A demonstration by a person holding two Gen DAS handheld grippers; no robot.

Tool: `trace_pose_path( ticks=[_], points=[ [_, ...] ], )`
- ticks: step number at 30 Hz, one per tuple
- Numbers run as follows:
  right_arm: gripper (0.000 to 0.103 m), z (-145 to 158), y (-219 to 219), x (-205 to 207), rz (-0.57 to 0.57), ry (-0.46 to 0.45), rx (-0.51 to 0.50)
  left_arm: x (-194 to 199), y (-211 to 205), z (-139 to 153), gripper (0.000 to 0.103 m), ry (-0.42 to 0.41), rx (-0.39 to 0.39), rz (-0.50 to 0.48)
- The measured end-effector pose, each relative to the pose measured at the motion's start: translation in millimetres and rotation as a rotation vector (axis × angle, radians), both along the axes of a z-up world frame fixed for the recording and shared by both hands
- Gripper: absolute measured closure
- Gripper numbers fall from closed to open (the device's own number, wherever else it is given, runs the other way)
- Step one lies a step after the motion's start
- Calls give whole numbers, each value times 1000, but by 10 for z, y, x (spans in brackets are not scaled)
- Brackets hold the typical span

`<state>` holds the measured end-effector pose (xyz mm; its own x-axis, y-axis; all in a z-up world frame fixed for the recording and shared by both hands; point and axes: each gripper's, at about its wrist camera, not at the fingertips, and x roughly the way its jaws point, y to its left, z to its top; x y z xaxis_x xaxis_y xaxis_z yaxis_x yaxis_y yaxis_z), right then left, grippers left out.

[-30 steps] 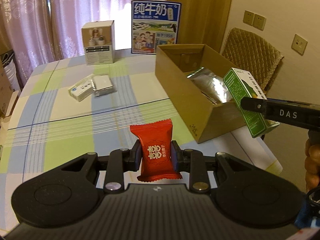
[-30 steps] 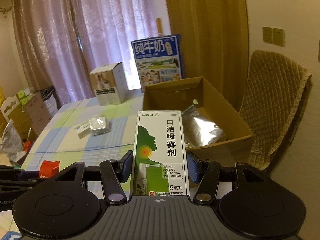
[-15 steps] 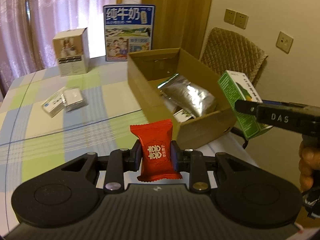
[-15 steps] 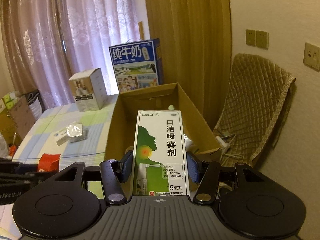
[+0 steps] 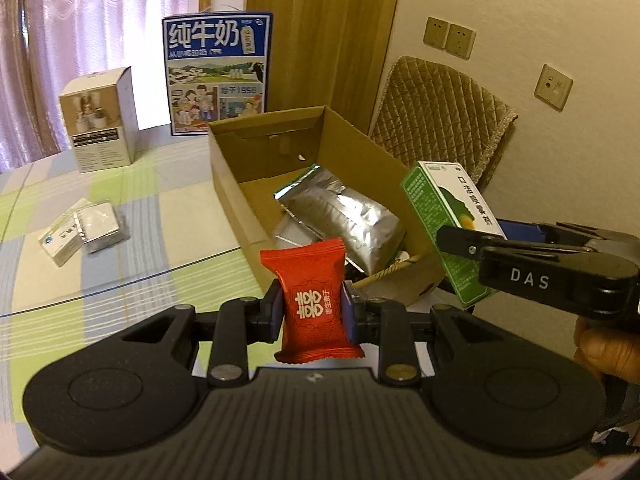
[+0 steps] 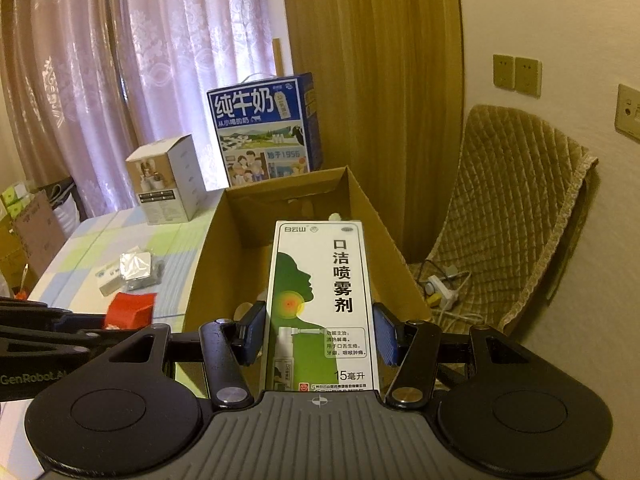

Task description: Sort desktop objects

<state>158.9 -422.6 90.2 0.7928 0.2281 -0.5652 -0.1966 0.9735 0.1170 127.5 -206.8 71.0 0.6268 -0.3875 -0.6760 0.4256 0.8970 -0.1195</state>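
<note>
Home: curtains (image 6: 120, 80), cushioned chair (image 6: 516, 208)

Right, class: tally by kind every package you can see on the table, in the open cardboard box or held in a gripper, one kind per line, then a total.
Sweets in red wrapper, held in left gripper: 1
Green-and-white spray cartons, held in right gripper: 1
Silver foil pouches in cardboard box: 1
Small flat packs on table: white, foil: 2
Upright boxes on table: white, blue milk: 2
Total: 7

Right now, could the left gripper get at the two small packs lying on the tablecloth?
Probably not yet. The left gripper is shut on the red candy, so its jaws are taken. The path to the packs looks free across the tablecloth; nothing stands between.
</note>
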Motion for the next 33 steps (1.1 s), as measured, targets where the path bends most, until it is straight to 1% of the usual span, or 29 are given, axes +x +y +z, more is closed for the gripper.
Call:
trace_pose_path(
  ticks=[10,15,16,17,18,22,30,33],
  points=[
    [51,11,-85,344,-8,5,18,439,-215,-13,79,22,-41,-22],
    [51,5,-115,496,-22,4,13,656,-308,-57,78,21,-45,-18],
    [51,6,-124,519,-25,4,15,704,-320,-70,76,23,-47,-14],
    [51,6,-130,532,-26,4,16,751,-325,-85,66,27,-50,-11],
    [51,3,-134,541,-26,4,15,785,-321,-95,63,29,-53,-9],
    [51,-37,-134,574,-25,9,11,801,-239,-100,63,22,-57,1],
    [51,-103,3,625,7,32,12,679,28,-124,63,31,-70,53],
    [51,-107,92,717,30,33,17,633,90,-124,60,32,-81,68]
  ],
)
